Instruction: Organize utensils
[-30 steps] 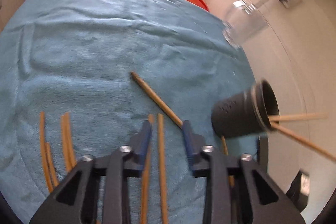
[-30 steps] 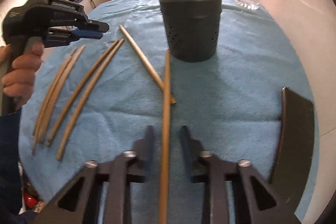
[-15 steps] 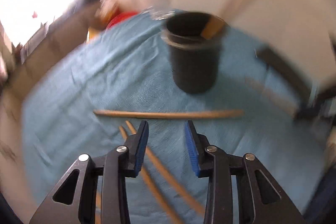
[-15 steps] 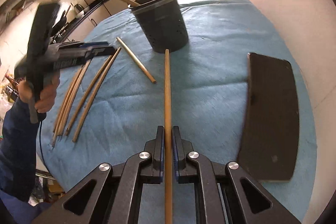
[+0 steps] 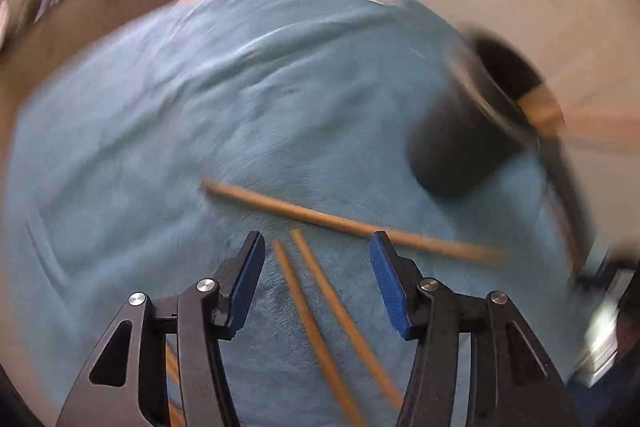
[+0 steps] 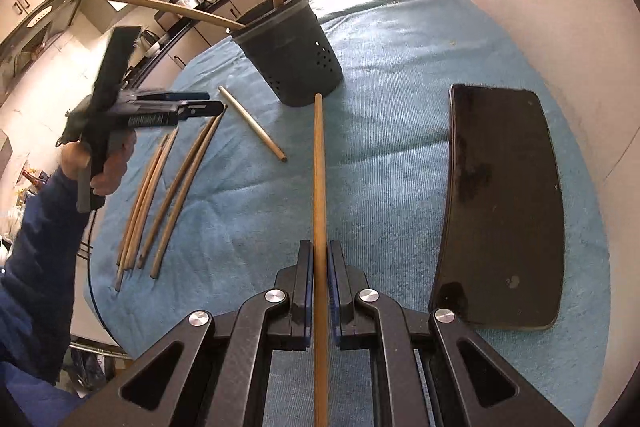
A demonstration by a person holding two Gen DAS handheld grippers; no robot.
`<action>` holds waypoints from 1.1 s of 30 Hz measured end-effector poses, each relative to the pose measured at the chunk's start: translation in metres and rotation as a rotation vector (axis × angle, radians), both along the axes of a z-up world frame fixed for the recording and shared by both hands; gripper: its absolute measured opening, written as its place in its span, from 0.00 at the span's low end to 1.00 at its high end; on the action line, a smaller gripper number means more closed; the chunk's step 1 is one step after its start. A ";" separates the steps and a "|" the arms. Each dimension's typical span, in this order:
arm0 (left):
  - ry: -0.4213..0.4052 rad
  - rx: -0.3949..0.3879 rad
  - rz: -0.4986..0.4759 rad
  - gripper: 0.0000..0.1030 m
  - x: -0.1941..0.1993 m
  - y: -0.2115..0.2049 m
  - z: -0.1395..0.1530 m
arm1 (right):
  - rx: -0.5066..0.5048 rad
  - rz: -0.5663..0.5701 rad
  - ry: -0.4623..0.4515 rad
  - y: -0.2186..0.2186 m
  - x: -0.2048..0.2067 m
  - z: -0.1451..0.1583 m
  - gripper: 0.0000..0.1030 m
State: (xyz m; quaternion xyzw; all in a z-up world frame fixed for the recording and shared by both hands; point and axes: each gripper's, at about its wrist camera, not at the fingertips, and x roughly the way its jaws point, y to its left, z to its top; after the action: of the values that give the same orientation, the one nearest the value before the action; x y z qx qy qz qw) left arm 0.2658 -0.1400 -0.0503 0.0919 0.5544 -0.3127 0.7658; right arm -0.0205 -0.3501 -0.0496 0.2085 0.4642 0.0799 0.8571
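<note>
Jaws of the right gripper [image 6: 319,269] are clamping a chopstick [image 6: 318,163] lengthwise, its tip pointing at the holder [image 6: 294,53] just ahead; the left gripper [image 5: 316,277] is hovering open over loose sticks

The right gripper [image 6: 319,273] is clamped, its fingers pointing forward and level. The left gripper [image 5: 316,279] hangs with jaws spread wide — empty between its blue pads [image 5: 390,287]. The left hand [image 6: 100,167], in a dark sleeve, grips the handle upright.
</note>
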 end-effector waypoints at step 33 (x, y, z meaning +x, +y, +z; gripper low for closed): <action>-0.141 -0.337 0.432 0.06 -0.054 0.038 0.092 | 0.029 -0.043 -0.236 -0.010 -0.027 0.046 0.07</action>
State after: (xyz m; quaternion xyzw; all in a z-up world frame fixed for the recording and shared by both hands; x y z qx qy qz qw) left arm 0.2123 -0.1024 0.0419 -0.1354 0.4468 -0.2230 0.8558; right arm -0.0476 -0.3603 -0.0037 0.2202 0.3544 0.0921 0.9041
